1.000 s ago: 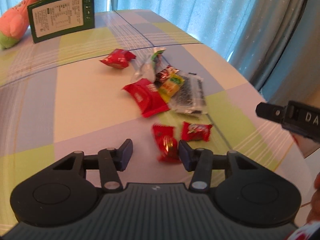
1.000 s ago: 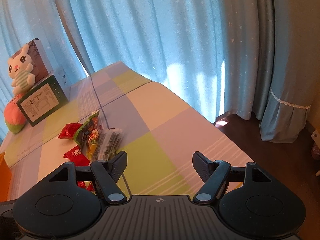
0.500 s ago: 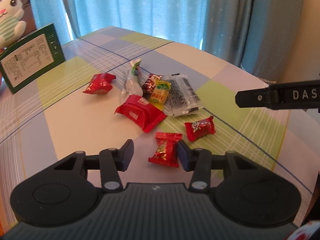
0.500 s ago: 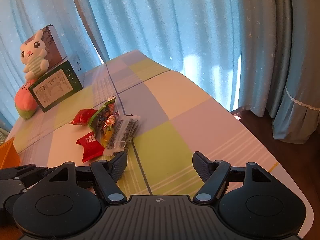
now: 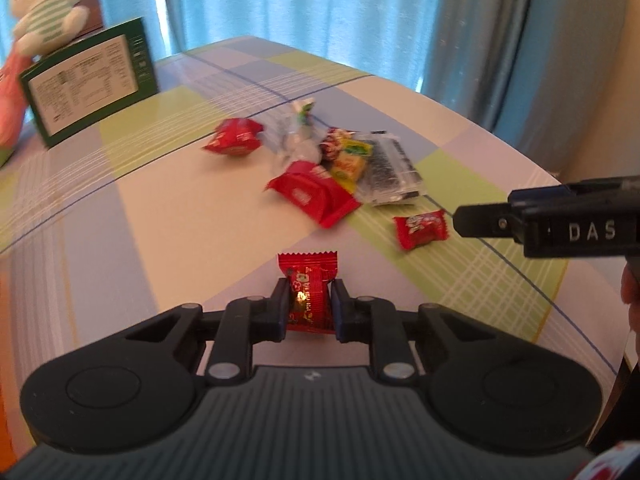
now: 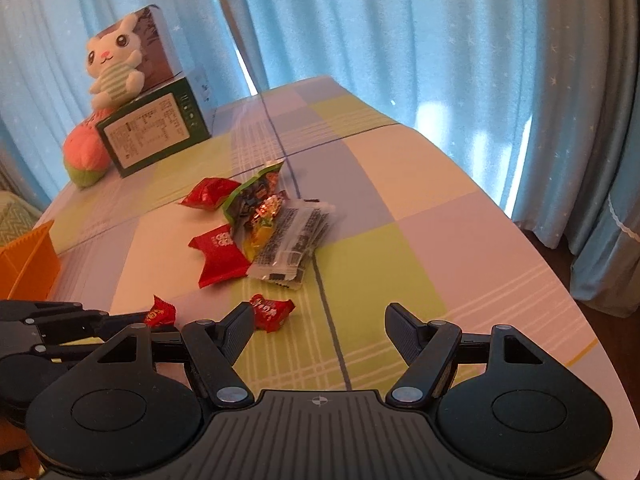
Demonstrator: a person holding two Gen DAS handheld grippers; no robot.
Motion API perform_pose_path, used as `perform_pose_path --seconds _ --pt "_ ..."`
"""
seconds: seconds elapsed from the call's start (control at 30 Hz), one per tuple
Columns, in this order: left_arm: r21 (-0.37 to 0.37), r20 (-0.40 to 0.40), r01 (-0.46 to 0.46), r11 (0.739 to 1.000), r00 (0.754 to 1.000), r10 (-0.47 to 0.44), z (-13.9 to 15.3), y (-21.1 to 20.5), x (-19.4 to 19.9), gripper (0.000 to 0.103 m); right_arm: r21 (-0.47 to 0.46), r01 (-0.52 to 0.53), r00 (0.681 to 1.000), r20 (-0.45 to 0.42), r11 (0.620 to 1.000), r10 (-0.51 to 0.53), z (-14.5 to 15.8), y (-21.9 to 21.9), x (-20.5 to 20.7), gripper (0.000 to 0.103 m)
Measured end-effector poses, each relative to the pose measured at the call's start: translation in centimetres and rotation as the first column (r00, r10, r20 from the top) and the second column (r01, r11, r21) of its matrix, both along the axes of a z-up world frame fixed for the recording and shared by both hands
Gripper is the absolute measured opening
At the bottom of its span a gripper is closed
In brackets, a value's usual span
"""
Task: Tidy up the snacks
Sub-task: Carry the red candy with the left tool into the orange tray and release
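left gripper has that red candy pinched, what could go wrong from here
The left gripper grips only the lower half of the small red candy; the slick wrapper could slip out when lifted. The open right gripper sits close beside it, near another red candy, so the two grippers could bump or knock that candy away.

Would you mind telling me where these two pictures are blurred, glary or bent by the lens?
Left wrist view: the plush rabbit and green box are smeared by motion, while the red candy in the left tool is sharp. Right wrist view: sharper overall; daylight glows through the curtain, and the table edge bows.
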State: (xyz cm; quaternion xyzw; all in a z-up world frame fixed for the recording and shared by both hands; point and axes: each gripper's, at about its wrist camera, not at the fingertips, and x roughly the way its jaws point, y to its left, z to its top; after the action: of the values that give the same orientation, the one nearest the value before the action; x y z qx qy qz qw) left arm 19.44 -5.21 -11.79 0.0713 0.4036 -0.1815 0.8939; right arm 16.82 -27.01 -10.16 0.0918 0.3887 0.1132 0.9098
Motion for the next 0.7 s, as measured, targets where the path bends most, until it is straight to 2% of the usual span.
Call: perform_pose_path --seconds 0.2,0.3,0.43,0.6,0.67,0.7 --pt "-0.044 -0.014 -0.097 0.994 0.995 0.097 0.9 2.9 -1.1 0.019 -0.067 -0.088 0.996 -0.001 0.994 0.088 -0.9 2.3 0.4 0.072" --pt "-0.059 -0.019 -0.115 0.992 0.993 0.114 1.2 3.5 -1.4 0.019 -0.124 -0.126 0.992 -0.002 0.984 0.127 -1.3 3.3 1.0 0.061" --pt "-0.072 -0.024 -0.126 0.989 0.992 0.124 1.4 3.7 -1.9 0.019 -0.194 -0.131 0.991 -0.017 0.972 0.130 -2.2 4.0 2.0 0.059" --pt "-0.087 -0.037 -0.140 0.986 0.990 0.137 1.3 4.1 -2.2 0.019 -0.203 -0.155 0.988 -0.014 0.967 0.155 -2.6 4.5 2.9 0.056" --pt "-0.089 -0.041 -0.147 0.985 0.989 0.144 1.3 4.2 -2.3 0.019 -0.202 -0.162 0.987 -0.011 0.966 0.163 -2.6 4.7 3.1 0.052" --pt "-0.090 -0.042 -0.149 0.985 0.988 0.145 1.3 4.3 -2.4 0.019 -0.201 -0.162 0.987 -0.010 0.966 0.163 -2.6 4.7 3.2 0.047"
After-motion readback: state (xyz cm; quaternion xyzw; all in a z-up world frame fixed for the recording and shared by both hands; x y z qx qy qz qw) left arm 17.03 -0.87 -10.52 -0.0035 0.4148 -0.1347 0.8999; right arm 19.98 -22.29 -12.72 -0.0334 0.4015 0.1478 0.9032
